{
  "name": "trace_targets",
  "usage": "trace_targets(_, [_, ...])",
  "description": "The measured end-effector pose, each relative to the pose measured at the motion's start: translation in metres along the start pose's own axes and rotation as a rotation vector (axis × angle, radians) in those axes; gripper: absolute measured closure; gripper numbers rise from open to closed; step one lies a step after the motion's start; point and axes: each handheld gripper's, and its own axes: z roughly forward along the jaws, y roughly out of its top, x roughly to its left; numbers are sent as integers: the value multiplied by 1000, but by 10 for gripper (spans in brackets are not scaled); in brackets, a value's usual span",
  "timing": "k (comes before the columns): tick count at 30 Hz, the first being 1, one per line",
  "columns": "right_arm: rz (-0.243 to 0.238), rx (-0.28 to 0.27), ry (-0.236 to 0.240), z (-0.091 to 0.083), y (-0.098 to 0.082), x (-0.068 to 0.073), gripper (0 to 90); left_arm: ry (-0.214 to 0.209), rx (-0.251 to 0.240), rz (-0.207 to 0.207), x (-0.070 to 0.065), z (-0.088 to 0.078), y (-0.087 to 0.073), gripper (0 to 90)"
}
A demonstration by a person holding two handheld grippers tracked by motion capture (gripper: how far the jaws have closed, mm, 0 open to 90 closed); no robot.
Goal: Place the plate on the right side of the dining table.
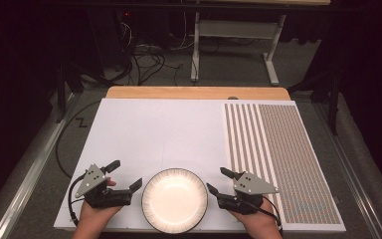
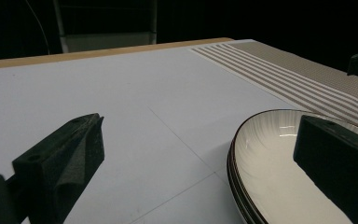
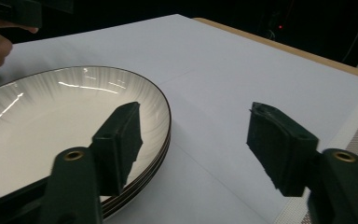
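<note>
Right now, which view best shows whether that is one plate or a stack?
The right gripper view: the stacked plates show several dark rim lines at the near edge. The left gripper view shows layered rims too, but cut off. The high view shows just one round top face.

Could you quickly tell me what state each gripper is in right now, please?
Left gripper: open, holding nothing, beside the plates.
Right gripper: open, holding nothing, at the plates' other side.
</note>
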Motion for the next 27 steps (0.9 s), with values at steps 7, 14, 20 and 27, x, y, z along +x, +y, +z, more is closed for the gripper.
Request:
trace_targets(7, [1,8,20,-2,1,-1,538,-2,-4,1,0,0,0,23])
trace_targets(14, [8,37,62,-4,4,-3,706,-2,-8,0,0,-1,0,21])
trace_targets(20, [8,69,66,-5,5,-2,775,1,-16,-3,0,-2,1,20])
trace_targets(27, [4,104,90,-6,7,-2,861,1,-14,-4,0,-2,1,20])
